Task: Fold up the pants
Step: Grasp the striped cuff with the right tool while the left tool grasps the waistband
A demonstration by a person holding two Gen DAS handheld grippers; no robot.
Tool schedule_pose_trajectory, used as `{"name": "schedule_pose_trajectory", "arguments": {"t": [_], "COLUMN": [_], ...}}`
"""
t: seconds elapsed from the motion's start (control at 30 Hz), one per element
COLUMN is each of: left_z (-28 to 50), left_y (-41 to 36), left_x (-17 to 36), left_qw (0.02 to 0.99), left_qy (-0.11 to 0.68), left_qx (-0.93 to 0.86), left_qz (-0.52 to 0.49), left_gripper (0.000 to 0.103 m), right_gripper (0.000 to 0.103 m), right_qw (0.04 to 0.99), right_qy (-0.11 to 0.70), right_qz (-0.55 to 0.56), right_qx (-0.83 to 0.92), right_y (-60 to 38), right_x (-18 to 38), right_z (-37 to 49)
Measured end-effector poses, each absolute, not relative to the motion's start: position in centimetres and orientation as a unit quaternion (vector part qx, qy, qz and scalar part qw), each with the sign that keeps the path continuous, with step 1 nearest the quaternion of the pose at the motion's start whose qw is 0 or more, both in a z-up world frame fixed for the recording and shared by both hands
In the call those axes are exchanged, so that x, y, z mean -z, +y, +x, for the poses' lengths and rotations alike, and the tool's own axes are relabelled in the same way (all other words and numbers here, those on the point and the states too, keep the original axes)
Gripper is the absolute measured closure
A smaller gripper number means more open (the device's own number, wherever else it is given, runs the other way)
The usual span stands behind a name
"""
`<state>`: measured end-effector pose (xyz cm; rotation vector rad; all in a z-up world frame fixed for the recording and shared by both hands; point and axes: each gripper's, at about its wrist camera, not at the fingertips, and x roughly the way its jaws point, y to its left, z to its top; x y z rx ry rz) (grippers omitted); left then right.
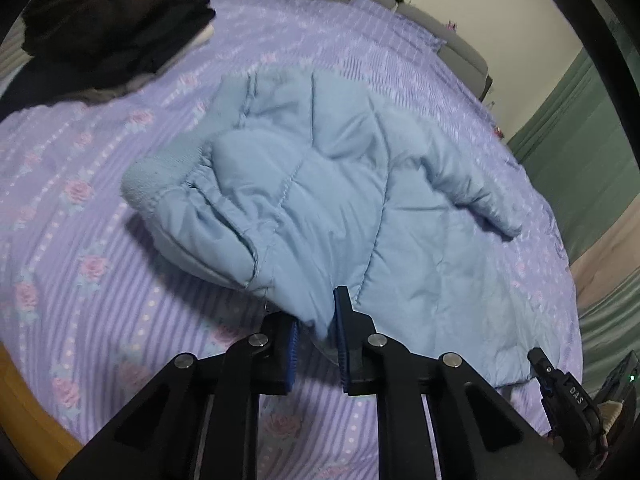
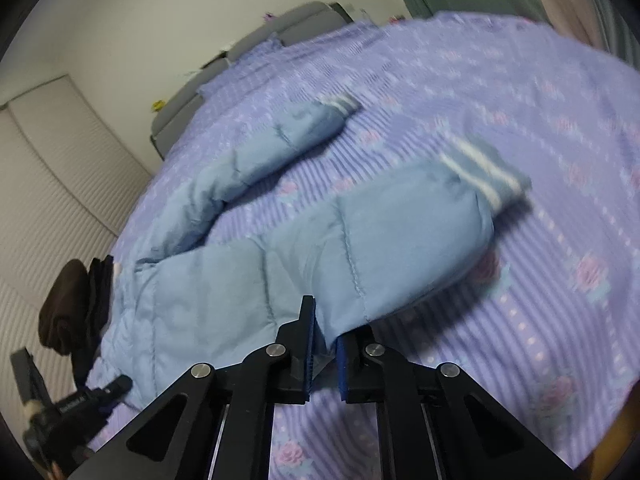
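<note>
Light blue padded pants [image 1: 320, 184] lie spread on a purple flowered bedspread [image 1: 80, 264]. My left gripper [image 1: 318, 320] is shut on the near edge of the pants by the elastic waist [image 1: 168, 188]. In the right wrist view the pants [image 2: 280, 256] stretch away with two legs; the nearer leg ends in a white-striped cuff [image 2: 484, 172], the farther leg in another cuff [image 2: 340, 104]. My right gripper [image 2: 324, 344] is shut on the near edge of the nearer leg, which is lifted slightly. The right gripper also shows in the left wrist view [image 1: 560, 392], and the left gripper in the right wrist view [image 2: 80, 404].
A pile of dark brown and black clothes [image 1: 104, 20] sits at the far left of the bed, also in the right wrist view [image 2: 76, 312]. A grey headboard [image 1: 440, 28] stands behind. Green curtains [image 1: 592, 152] hang to the right. A wooden bed edge [image 1: 24, 412] runs near left.
</note>
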<state>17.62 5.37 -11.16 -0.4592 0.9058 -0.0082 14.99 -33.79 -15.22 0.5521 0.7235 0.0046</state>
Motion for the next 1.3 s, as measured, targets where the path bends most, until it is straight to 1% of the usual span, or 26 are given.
{"name": "schedule_pose_trajectory", "arguments": {"t": [0.27,0.47,0.57,0.67,0.77,0.93,1.07,1.3], "left_z": [14.6,12.3,12.7,13.9,15.6,19.2,21.9,27.1], "left_y": [5.1,4.7,4.2,3.8,4.0,4.1,5.1,6.9], "left_x": [8.3,7.8,7.4,6.2,4.5,2.2,0.9,0.5], "left_qw": [0.895,0.890,0.888,0.889,0.886,0.888,0.883,0.873], "left_qy": [0.408,0.421,0.429,0.432,0.431,0.427,0.429,0.444], "left_qx": [-0.011,-0.039,-0.044,-0.042,-0.032,-0.023,-0.020,-0.038], "left_qz": [-0.181,-0.171,-0.157,-0.149,-0.166,-0.168,-0.190,-0.200], "left_gripper": [0.088,0.088,0.088,0.088,0.088,0.088,0.087,0.087], "right_gripper": [0.095,0.095,0.095,0.095,0.095,0.095,0.095,0.095], "right_qw": [0.902,0.903,0.901,0.900,0.898,0.900,0.908,0.912], "right_qy": [0.336,0.330,0.331,0.335,0.348,0.375,0.382,0.394], "right_qz": [0.269,0.275,0.280,0.277,0.268,0.220,0.172,0.115], "right_qx": [-0.016,-0.022,-0.020,-0.013,-0.008,-0.012,-0.013,-0.012], "right_y": [-33.7,-34.6,-34.9,-35.1,-35.3,-35.0,-33.9,-30.8], "right_x": [12.5,10.9,10.5,9.9,8.7,5.6,3.1,0.4], "right_z": [11.3,9.0,9.1,10.9,13.8,19.3,23.4,30.6]}}
